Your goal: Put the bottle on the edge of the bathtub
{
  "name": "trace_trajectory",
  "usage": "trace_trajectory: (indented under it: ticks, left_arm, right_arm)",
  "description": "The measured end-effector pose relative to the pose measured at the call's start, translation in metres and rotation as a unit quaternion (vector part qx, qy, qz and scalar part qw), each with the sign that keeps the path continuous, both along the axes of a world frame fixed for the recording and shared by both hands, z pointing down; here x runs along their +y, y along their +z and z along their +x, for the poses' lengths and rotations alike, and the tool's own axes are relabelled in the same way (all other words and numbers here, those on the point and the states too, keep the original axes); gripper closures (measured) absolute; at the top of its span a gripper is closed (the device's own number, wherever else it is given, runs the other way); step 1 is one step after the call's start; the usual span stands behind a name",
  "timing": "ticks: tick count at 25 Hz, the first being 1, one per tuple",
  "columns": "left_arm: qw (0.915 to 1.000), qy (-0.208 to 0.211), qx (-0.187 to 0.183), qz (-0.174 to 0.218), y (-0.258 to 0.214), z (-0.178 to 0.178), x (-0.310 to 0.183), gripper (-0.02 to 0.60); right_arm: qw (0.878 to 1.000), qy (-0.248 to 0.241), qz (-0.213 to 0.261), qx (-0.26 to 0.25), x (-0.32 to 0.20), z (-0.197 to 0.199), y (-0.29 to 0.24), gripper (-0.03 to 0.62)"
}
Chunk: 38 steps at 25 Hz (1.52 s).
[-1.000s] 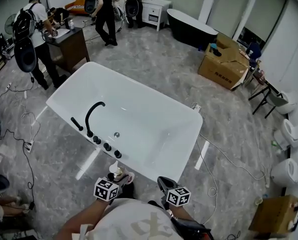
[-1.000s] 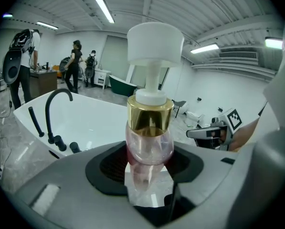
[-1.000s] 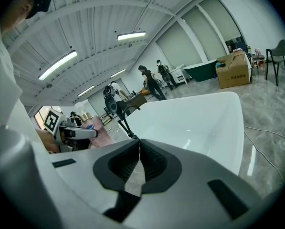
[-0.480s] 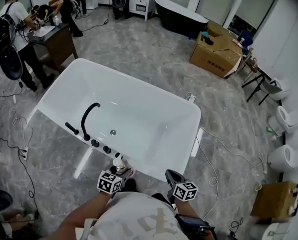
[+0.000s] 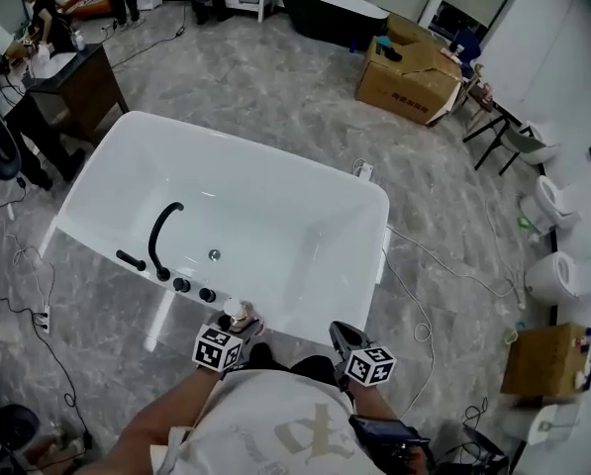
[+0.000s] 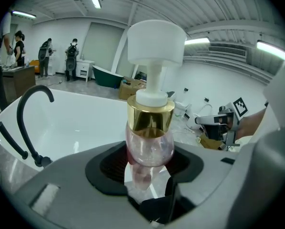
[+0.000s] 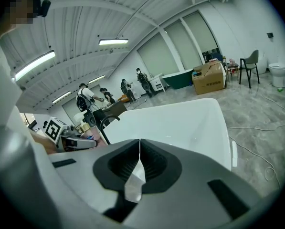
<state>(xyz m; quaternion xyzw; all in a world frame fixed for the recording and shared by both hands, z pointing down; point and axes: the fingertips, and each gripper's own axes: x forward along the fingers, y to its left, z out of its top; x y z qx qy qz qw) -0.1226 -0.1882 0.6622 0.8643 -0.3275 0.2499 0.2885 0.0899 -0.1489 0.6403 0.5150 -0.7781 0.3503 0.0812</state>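
Between the pads of your left hand-held gripper (image 6: pixel 149 163) you are holding one pink pump bottle (image 6: pixel 150 128), jaws partly spread and clamping its body, just at the near rim of the white bathtub (image 5: pixel 255 153). You are best lowering it straight, pump up, releasing only once its base is sitting flat. Your right hand-held gripper (image 7: pixel 138 163) is hanging closed and empty. Counting: one bottle, two hand-held grippers, one black faucet (image 5: pixel 161 231), two bathtubs, the black bathtub (image 5: pixel 330 8) standing far off.
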Motion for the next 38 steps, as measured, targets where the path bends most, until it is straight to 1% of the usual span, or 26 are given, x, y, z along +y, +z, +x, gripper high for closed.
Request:
trace_trajectory:
  ticks: [7, 19, 32, 38]
  left_arm:
    - [0.9999, 0.004, -0.006, -0.011, 0.012, 0.001, -0.005, 0.360]
    - [0.9994, 0.005, -0.022, -0.025, 0.028, 0.005, 0.007, 0.360]
    - [0.9981, 0.008, -0.050, -0.034, 0.051, 0.011, 0.008, 0.362]
    - [0.9966, 0.009, -0.072, -0.039, 0.068, 0.012, 0.012, 0.362]
  right_arm:
    - [1.000, 0.008, -0.010, 0.001, 0.002, 0.003, 0.005, 0.588]
    - [1.000, -0.011, -0.023, -0.009, 0.005, -0.002, 0.020, 0.588]
    - [0.998, -0.037, -0.040, -0.017, 0.005, -0.004, 0.039, 0.588]
    - [0.997, -0.049, -0.053, -0.019, 0.010, -0.004, 0.046, 0.588]
